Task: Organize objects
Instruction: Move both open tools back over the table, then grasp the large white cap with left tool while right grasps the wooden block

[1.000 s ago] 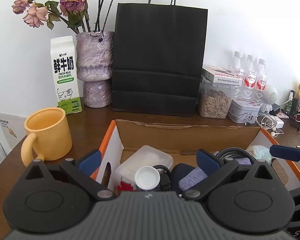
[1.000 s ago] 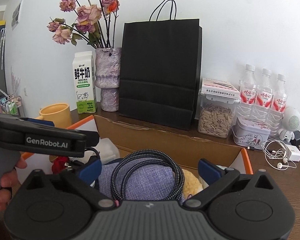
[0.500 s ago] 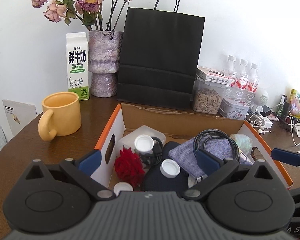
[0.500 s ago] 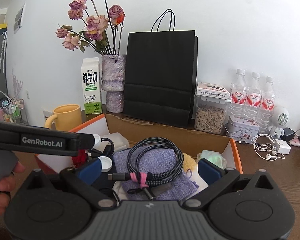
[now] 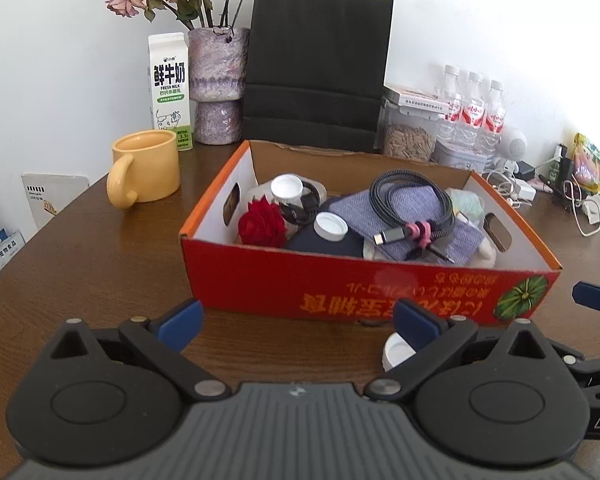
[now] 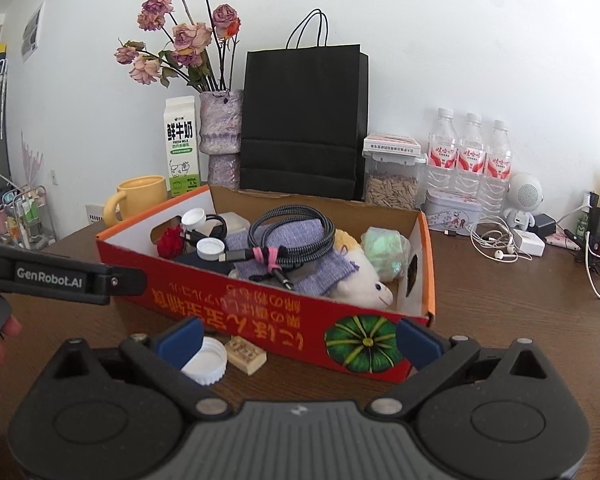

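Box [image 5: 364, 292], long axis left-right w/ print upside down; left claw [image 5: 296, 324] & right claw [image 6: 298, 338] spread, empty.

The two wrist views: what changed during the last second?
Both hand-held grippers, left and right, drew back from above the box to in front of it, open and empty. The cable, rose and mug stayed in place.

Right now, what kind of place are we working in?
Probably a home or small office desk rather than a lab: a wooden table against a white wall, with a milk carton, a vase of dried roses and tangled earphones around the cardboard box.
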Available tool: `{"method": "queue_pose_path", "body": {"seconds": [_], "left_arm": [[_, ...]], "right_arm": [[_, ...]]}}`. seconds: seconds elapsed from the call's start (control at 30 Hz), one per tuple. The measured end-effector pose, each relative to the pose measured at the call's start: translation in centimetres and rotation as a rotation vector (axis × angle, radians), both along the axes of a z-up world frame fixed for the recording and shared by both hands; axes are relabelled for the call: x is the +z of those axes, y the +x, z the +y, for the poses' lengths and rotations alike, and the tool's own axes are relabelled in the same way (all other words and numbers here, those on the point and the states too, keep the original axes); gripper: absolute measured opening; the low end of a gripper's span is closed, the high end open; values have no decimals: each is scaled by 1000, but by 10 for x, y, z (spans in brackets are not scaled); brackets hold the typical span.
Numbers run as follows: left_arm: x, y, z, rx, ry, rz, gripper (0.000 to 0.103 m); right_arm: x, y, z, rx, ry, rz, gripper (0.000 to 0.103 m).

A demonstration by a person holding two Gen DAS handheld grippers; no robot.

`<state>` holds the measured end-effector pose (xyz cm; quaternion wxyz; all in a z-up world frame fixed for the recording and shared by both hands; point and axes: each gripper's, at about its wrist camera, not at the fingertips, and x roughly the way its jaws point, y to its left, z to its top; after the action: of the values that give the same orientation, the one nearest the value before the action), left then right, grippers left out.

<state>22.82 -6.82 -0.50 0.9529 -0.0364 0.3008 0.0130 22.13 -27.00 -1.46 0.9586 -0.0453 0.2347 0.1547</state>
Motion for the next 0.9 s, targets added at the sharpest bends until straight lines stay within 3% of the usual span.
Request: {"method": "queue_pose_path", "body": {"seconds": [0.43, 0.67, 0.73, 0.83, 0.87, 0.9], "left_arm": [[-34, 5, -50, -72, 65, 108, 103], [-43, 16, -67, -93, 81, 121, 103], [-44, 17, -70, -101, 79, 121, 97], [-44, 18, -72, -107, 84, 115, 65], [-43, 17, -72, -118, 81, 107, 39], [-41, 16, -73, -132, 78, 104, 40]], "right_arm": [[-20, -9, -50, -114, 57, 8, 103], [-28, -3, -65, -134, 104, 31, 103], [-29, -1, -64, -132, 100, 38, 103], [-30, -2, -63, -128, 97, 32, 103], [-30, -3, -63, -129, 97, 32, 103], [-30, -2, -63, -130, 96, 32, 103]]}}
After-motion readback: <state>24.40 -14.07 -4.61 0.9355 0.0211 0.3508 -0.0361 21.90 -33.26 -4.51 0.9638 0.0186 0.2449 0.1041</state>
